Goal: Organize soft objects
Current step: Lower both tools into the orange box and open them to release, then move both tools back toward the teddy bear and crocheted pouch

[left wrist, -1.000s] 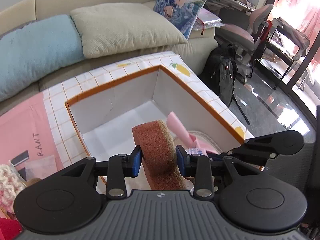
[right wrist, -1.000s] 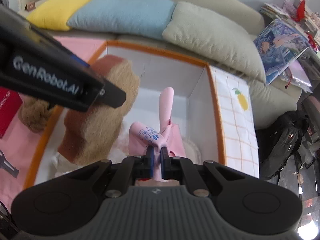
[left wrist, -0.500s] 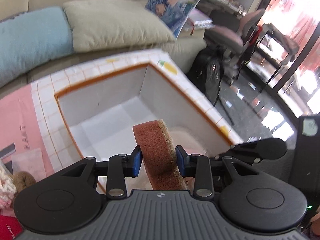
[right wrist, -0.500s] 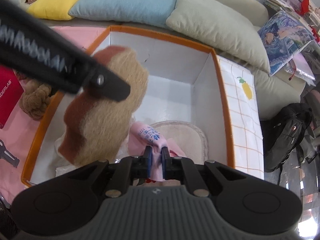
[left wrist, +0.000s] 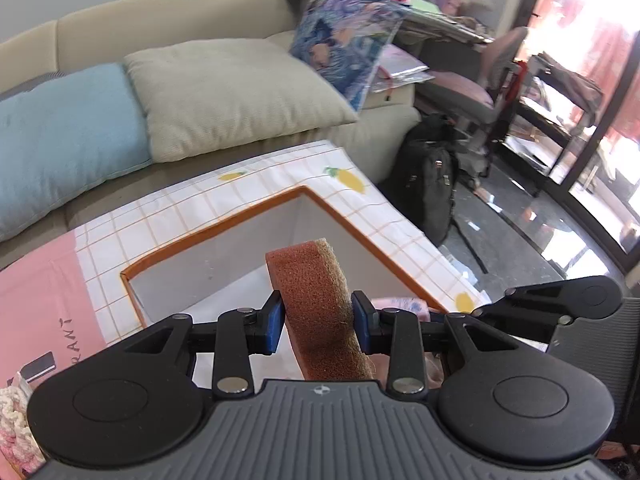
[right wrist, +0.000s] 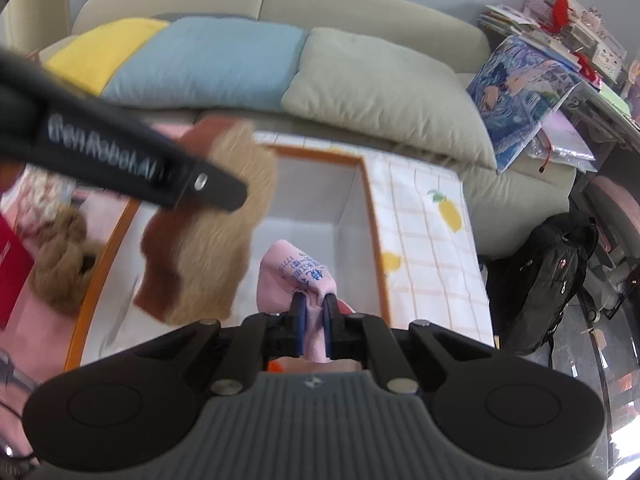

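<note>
A beige sofa (left wrist: 168,32) runs along the back wall, and in front of it stands a counter (left wrist: 280,188) under a pink and white checked cloth printed with lemons. On the counter sits one white box (left wrist: 224,236) with an orange rim, open at the top.

The left gripper (left wrist: 318,322) hangs over the box with its jaws clenched on one brown sponge (left wrist: 316,300), which stands upright between the blue pads; its rust-red face is to the left and its tan scouring face to the right. In the right wrist view the same sponge shows blurred, raised above the left side of the box.

The right gripper (right wrist: 314,322) has its jaws nearly together, pinching one pink cloth item (right wrist: 296,276) with blue print on it, held above the open box.

Three cushions lie on the sofa: one yellow (right wrist: 104,52), one blue (right wrist: 208,64), one pale green (right wrist: 384,88). One black backpack (right wrist: 540,276) stands on the floor to the right of the counter, and a tan knitted toy (right wrist: 60,264) lies left of the box
</note>
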Available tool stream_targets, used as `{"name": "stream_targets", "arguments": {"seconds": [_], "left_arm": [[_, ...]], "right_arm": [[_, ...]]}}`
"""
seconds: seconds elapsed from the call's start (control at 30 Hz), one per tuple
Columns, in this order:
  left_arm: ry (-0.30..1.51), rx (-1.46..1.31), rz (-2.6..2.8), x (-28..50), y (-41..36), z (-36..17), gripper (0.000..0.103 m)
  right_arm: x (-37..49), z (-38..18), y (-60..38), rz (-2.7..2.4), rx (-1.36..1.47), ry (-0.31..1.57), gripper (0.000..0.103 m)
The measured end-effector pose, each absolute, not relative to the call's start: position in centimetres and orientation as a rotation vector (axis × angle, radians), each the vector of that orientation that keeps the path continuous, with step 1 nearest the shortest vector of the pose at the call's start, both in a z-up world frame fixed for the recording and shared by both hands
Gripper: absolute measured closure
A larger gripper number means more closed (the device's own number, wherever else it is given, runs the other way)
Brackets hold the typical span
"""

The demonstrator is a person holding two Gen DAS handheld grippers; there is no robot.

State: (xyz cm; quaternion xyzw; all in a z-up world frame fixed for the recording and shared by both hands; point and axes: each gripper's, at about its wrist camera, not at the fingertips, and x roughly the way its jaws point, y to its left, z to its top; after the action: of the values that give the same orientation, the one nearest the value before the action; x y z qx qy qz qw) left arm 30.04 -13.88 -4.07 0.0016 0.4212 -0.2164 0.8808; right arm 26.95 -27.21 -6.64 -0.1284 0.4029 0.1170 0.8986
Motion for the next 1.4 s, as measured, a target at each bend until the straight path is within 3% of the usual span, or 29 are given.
{"name": "stream_targets", "arguments": {"seconds": [0.43, 0.53, 0.63, 0.7, 0.83, 1.4], "left_arm": [[0.994, -0.156, -0.408, 33.4, -12.7, -8.7, 0.063], [1.025, -0.169, -0.402, 33.4, -12.5, -9.8, 0.062], [1.045, -0.178, -0.389, 33.3, -11.9, -10.4, 0.062], [1.06, -0.188, -0.389, 33.0, -11.6, -10.5, 0.056], [1.053, -0.172, -0.373, 32.4, -11.1, -9.9, 0.041], [0.768, 0.02, -0.359, 22.0, -7.5, -2.2, 0.04]], "right_arm": [[30.6, -10.0, -26.5, 0.268, -0.234, 0.913, 0.093], [30.3, -10.5, -26.5, 0.27, -0.234, 0.932, 0.081], [29.9, -10.7, -26.5, 0.268, -0.246, 0.93, 0.076], [29.7, -10.6, -26.5, 0.273, -0.252, 0.931, 0.074], [29.5, -10.3, -26.3, 0.28, -0.259, 0.925, 0.07], [23.4, -4.2, -23.4, 0.288, -0.119, 0.766, 0.062]]}}
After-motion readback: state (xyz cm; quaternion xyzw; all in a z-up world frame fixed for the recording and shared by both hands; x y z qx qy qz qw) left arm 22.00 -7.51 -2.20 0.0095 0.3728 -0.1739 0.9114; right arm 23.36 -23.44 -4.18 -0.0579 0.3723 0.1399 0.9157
